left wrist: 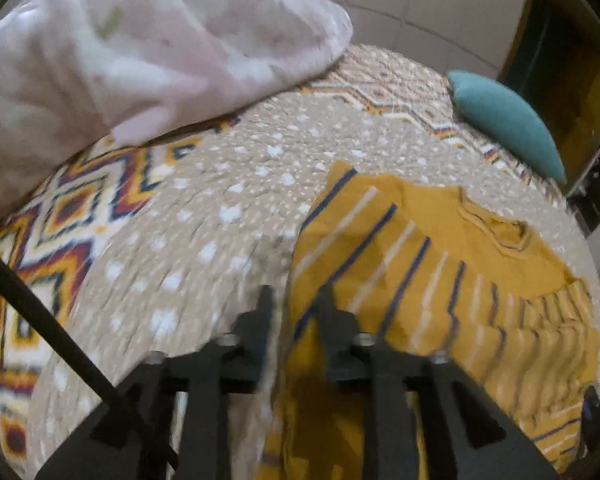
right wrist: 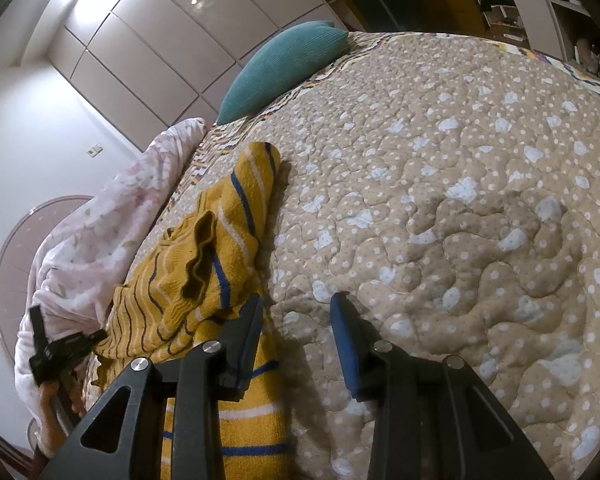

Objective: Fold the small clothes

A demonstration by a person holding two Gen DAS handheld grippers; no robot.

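Observation:
A small mustard-yellow sweater [left wrist: 432, 264] with blue and white stripes lies on the quilted bed, partly spread, with a sleeve bunched at the right. My left gripper [left wrist: 294, 300] hovers at the sweater's left edge, its jaws apart with a fold of yellow cloth between them; I cannot tell if it pinches the cloth. In the right wrist view the sweater [right wrist: 220, 248] is rumpled at the left. My right gripper [right wrist: 296, 306] is open, its left finger [right wrist: 246, 332] over the sweater's edge and its right finger over bare quilt.
The beige quilt [right wrist: 460, 200] with white hearts covers the bed. A pink floral duvet [left wrist: 140, 48] is heaped at the far left. A teal cushion [left wrist: 508, 120] lies at the bed's far edge, also in the right wrist view [right wrist: 276, 68]. Wardrobe panels stand behind.

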